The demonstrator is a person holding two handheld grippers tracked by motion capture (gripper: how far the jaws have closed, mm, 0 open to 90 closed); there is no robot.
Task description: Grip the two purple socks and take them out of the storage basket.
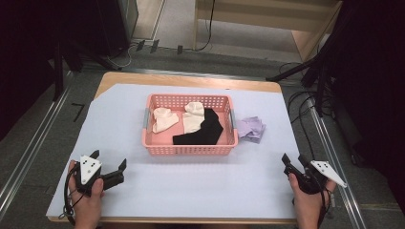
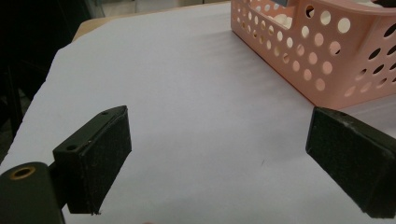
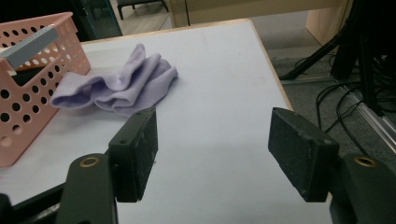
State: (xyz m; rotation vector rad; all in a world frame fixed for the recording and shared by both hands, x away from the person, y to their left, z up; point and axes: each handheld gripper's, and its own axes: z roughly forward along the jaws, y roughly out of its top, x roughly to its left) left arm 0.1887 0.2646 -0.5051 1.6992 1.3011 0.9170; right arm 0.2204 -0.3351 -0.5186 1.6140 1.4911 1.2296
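Both grippers sit at the near edge of the table, jaws spread wide and holding nothing. Padded fingers [image 3: 140, 154] of the right gripper [image 3: 219, 154] stand well apart over bare white sheet; those of the left gripper [image 2: 219, 158] are equally wide, with only the sheet between them.

Taking the pink basket [image 1: 190, 149] as reference: the left gripper [image 1: 109, 168] rests on the near side of it and off to its left, well apart from it; the right gripper [image 1: 292, 164] rests on the near side and off to its right, likewise well apart. Each is held in a hand [image 1: 88, 202] entering from the table's near edge.

Inside the basket lie two cream socks [image 1: 165, 119] and one black sock [image 1: 205, 131], the black one overlapping the right-hand cream one. A bunched lilac sock [image 3: 116, 86] lies outside, on the sheet [image 2: 187, 93] just beside the basket's right end wall, nearest the right gripper.

Assessment: the work appears to be gathering socks into the basket. Three items are in; the lilac one remains out and untouched. Judged remaining: right gripper to reach forward, close on the lilac sock, lift it over the rim and release.
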